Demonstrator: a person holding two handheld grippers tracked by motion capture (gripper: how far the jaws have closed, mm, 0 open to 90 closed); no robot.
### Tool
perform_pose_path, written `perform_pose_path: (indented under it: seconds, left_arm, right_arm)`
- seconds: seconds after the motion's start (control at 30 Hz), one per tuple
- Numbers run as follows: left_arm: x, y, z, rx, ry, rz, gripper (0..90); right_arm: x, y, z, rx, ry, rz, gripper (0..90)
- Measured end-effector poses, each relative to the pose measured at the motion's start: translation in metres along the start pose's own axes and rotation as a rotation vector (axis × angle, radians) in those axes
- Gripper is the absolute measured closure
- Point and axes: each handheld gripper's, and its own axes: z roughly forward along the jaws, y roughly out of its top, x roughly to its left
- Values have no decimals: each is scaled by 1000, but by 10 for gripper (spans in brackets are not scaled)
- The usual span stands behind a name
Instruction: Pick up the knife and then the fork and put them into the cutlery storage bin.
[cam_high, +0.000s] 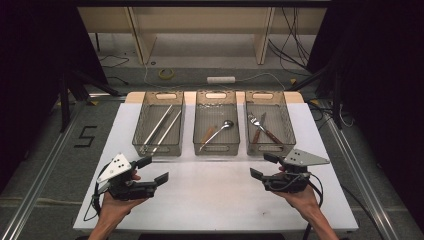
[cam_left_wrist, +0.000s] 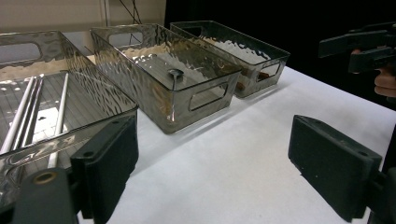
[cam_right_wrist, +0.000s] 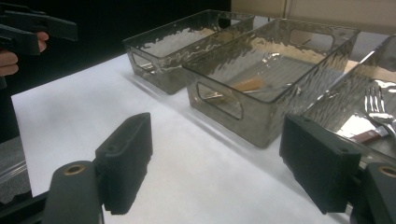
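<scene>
High view: both jaws spread, empty. The left gripper sits just near of the left bin, whose two chopsticks lie lengthwise, near-left to far-right; the right gripper faces the fork bin.

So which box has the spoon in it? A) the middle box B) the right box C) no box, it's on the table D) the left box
A: the spoon lies in the middle box, while the left box holds long metal sticks and the right box holds a fork.
</scene>
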Motion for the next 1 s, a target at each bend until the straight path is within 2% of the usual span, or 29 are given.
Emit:
perform_pose_path:
  seconds: [0.43,0.57,1.0]
  left_arm:
    - [0,0,-1,0,-6,-7,155]
    - [0,0,-1,0,-9,-7,155]
    - [0,-1,0,5,-15,-9,155]
  right_arm:
    - [5,-16,-10,-9,5,19,246]
    - [5,-23,-10,-6,6,51,246]
    - [5,-28,-13,0,-22,41,244]
